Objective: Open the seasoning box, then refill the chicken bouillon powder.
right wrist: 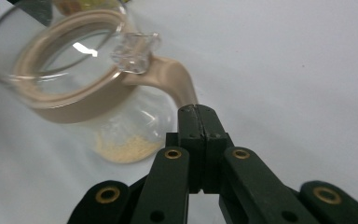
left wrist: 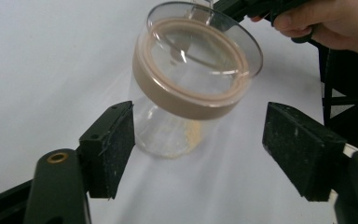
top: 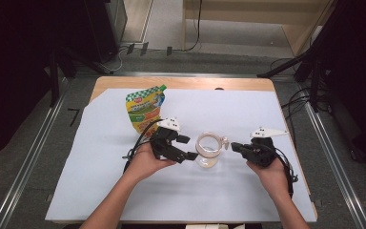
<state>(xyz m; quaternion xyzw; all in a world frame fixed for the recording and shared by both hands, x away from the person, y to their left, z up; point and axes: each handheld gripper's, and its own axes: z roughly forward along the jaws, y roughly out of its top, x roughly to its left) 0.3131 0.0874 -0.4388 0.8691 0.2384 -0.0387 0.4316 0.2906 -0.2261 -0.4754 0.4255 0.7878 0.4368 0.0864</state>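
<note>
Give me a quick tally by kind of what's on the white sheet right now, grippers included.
Glass jar with tan collar and handle: 1
Yellow-green pouch: 1
Grippers: 2, the left gripper open beside the jar, the right gripper shut at the jar's handle
Total: 4

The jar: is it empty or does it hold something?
Nearly empty. The jar is clear glass, and a thin layer of pale yellow powder lies at its bottom.

My left gripper and right gripper are black, each topped with a grey three-cornered plate and trailing a black cable. Brass-coloured rivets mark their linkages, the pads look scuffed, and my forearms are bare.
</note>
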